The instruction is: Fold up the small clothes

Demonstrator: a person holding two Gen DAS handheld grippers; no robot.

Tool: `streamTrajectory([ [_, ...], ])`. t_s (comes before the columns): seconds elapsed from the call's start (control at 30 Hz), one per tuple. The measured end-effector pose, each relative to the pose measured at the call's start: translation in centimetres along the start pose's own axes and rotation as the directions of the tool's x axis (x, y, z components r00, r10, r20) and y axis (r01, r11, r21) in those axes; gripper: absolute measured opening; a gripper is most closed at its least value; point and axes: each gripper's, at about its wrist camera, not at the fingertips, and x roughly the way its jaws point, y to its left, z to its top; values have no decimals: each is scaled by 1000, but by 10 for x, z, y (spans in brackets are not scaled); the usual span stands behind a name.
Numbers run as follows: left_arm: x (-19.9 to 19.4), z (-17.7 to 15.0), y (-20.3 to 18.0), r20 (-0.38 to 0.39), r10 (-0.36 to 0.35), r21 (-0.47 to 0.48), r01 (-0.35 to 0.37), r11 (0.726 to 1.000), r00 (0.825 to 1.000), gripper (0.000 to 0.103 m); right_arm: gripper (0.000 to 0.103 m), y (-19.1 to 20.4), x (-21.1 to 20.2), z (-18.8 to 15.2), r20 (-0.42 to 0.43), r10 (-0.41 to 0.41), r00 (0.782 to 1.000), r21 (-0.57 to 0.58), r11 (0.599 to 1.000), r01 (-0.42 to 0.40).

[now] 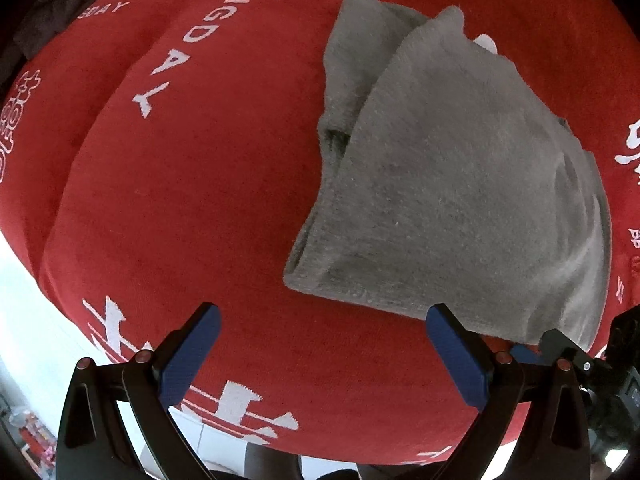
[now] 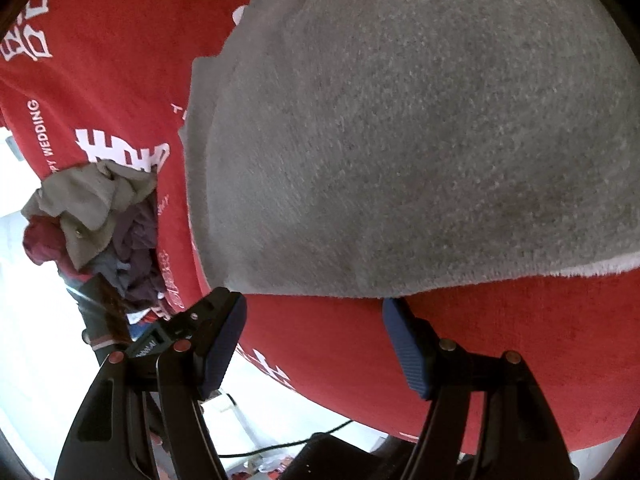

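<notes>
1. Left wrist view: a grey fleece garment (image 1: 452, 184) is seen lying on a red cloth with white lettering (image 1: 192, 200), which covers the work surface. The garment is already doubled over, with one layer laid across another and an upper flap showing at the far end. The left gripper (image 1: 324, 356) is held above the red cloth just short of the garment's near edge; its jaws are spread wide and nothing is gripped between the blue pads (image 1: 188, 356). A dark heap of other clothes (image 1: 60, 12) is glimpsed at the far left corner.

2. Right wrist view: the same grey garment (image 2: 420, 140) fills most of the frame, its near hem lying flat on the red cloth (image 2: 500, 340). The right gripper (image 2: 314, 344) is poised at that hem with jaws released and empty; the pads do not press on the fabric. A pile of unfolded clothes (image 2: 100, 220) is seen at the left, near the cloth's edge.

3. Progress, as judged: at least one fold of the grey garment appears done, and a further fold or a tidying of edges may be left. The pile suggests that more pieces remain to be folded.
</notes>
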Motion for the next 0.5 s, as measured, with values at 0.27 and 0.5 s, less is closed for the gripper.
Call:
streamTrajectory([
  [0.27, 6, 2, -5, -4, 7, 8, -7, 1000, 1000, 103, 74, -4, -1, -1, 8, 29, 1000, 2, 1000, -29],
  [0.5, 7, -2, -5, 6, -18, 3, 18, 1000, 1000, 103, 74, -6, 2, -1, 21, 68, 997, 11, 998, -69],
])
